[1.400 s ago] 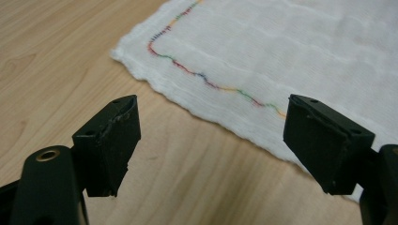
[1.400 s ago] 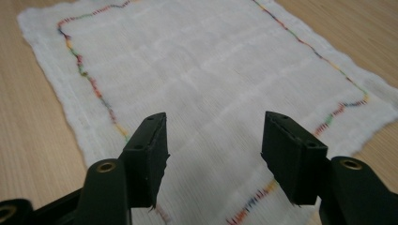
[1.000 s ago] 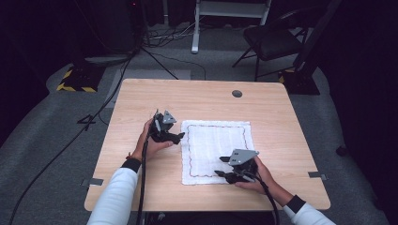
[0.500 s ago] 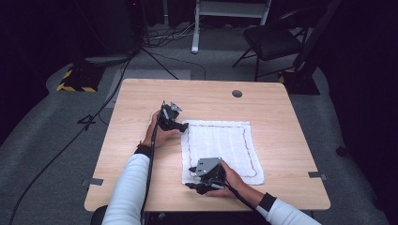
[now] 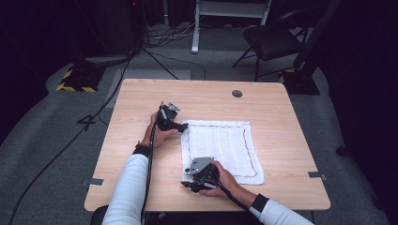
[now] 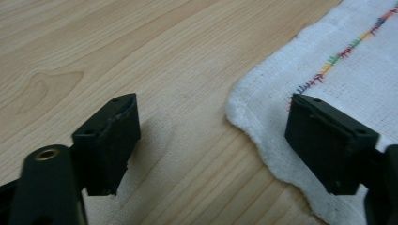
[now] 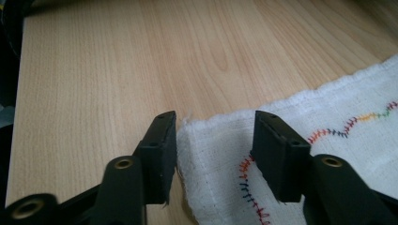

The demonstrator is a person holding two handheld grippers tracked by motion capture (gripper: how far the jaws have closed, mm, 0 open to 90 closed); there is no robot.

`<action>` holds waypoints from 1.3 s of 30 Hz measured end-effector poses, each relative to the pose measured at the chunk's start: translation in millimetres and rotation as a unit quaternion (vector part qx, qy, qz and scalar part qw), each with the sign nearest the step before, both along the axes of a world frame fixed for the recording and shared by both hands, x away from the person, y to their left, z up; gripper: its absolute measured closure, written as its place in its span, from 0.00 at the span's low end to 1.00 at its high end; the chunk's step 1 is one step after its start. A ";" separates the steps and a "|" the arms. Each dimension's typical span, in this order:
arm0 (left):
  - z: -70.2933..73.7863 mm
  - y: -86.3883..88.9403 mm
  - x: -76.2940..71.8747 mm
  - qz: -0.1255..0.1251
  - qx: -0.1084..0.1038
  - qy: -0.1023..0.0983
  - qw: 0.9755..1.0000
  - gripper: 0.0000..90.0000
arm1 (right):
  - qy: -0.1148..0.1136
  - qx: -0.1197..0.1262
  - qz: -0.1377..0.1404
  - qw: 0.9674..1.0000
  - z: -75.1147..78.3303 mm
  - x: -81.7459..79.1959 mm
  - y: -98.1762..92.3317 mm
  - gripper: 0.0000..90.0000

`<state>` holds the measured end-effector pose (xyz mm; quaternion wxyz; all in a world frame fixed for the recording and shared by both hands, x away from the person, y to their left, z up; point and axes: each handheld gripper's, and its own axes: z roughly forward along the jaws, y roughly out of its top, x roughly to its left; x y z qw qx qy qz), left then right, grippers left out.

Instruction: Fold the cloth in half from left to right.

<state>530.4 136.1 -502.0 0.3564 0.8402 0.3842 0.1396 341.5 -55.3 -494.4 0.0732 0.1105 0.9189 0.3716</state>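
Cloth lies mid-table; left tongs at far-left corner, right tongs at near-left.

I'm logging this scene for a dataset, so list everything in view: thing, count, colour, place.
cloth: one, white with a multicoloured stitched border, flat on the table, right of centre.
table: one, light wood, centre of the high view.
grommet hole: one, dark, near the table's far edge.
chair: one, black, on the floor beyond the table.
floor cables: several, dark, on the grey floor.
left gripper: one, black, jaws open astride the cloth's far left corner.
right gripper: one, black, jaws open over the near left corner.
sleeves: two, white.
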 end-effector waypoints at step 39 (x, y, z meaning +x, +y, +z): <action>25.6 51.9 -10.9 -0.009 -0.038 -0.009 0.999 0.96 | -0.055 -0.010 -0.006 0.998 26.4 11.8 35.2 0.96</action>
